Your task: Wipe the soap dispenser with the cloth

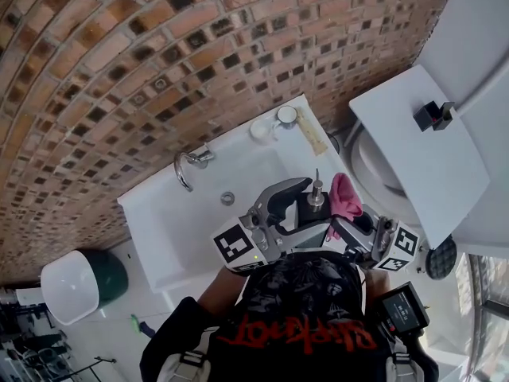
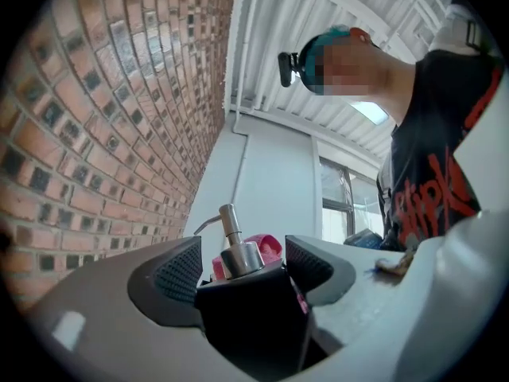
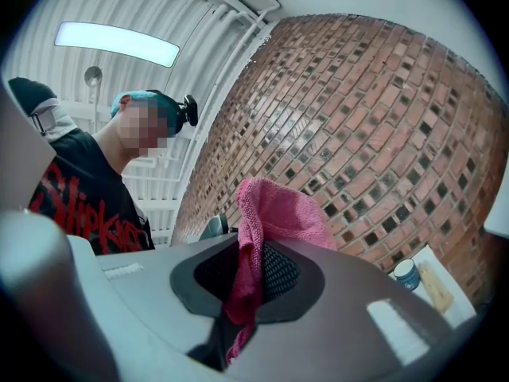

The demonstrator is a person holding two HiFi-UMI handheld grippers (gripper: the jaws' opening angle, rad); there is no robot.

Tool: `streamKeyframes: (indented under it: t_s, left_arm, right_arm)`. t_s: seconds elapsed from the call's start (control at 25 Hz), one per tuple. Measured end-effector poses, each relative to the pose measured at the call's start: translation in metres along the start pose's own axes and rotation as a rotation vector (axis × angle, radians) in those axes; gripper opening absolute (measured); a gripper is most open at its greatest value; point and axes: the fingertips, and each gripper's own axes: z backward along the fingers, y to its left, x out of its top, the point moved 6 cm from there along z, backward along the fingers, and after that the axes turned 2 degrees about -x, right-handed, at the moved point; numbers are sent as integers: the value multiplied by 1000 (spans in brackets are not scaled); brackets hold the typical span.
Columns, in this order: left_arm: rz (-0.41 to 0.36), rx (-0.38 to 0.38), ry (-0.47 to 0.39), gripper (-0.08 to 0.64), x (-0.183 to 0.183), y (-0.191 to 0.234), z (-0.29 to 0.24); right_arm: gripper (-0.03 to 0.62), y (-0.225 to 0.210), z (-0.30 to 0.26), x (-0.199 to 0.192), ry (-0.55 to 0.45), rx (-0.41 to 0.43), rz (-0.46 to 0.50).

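Brick wall [image 1: 119,54], faucet [image 1: 188,165], jar [image 1: 287,116] behind soap dispenser [image 1: 316,199].

Cloth [image 1: 347,196] — right of soap dispenser [image 1: 316,210].

white sink [image 1: 159,213], faucet [image 1: 189,165], small jar [image 1: 286,116] and white container [image 1: 261,130] on its back corner

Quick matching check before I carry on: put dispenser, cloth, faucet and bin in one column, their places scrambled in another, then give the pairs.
1. dispenser
2. cloth
3. faucet
4. bin

A. on the floor beside the sink
B. pinched in the right hand-held gripper
C. at the sink's edge by the brick wall
D. between the jaws of the left hand-held gripper

Pairs: 1-D, 2-B, 3-C, 4-A
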Motion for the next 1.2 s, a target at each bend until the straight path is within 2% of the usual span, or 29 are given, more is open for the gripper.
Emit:
streamKeyframes:
  t_s: [0.16,0.28,0.4,0.48,0.64,0.76,0.84,1.0,1.2]
  left_arm:
    - [35,50,-102,324,7,10,5]
    - [48,48,-170,324,18,16,11]
    - [16,31,-181,324,27,19,14]
    - [-23,6,-138,324,27,17,11]
    - [-114,-58,38,324,6,2,1]
    - [-140,-86,137,324,-9,-7,-2]
    - [-147,-90,184,324,-20,-10,-2]
    - [-145,-97,219,324,-43,-10,-4]
    - [-128,-88,207,324,-62,-8,-2]
  right_arm:
    - [38,5,-3,-5,30,6,63]
    - [38,6,0,-22,78,19,44]
    - [38,5,6,-43,128,11,1]
    - [38,6,7,-48,141,1,-7]
    - [38,7,6,-27,77,-17,10]
    - [38,10,7,-5,14,-38,42]
    - [38,8,9,-1,6,-56,53]
    - [38,-2,18,-12,24,-127,15]
    - [38,-6,25,-20,39,-208,2]
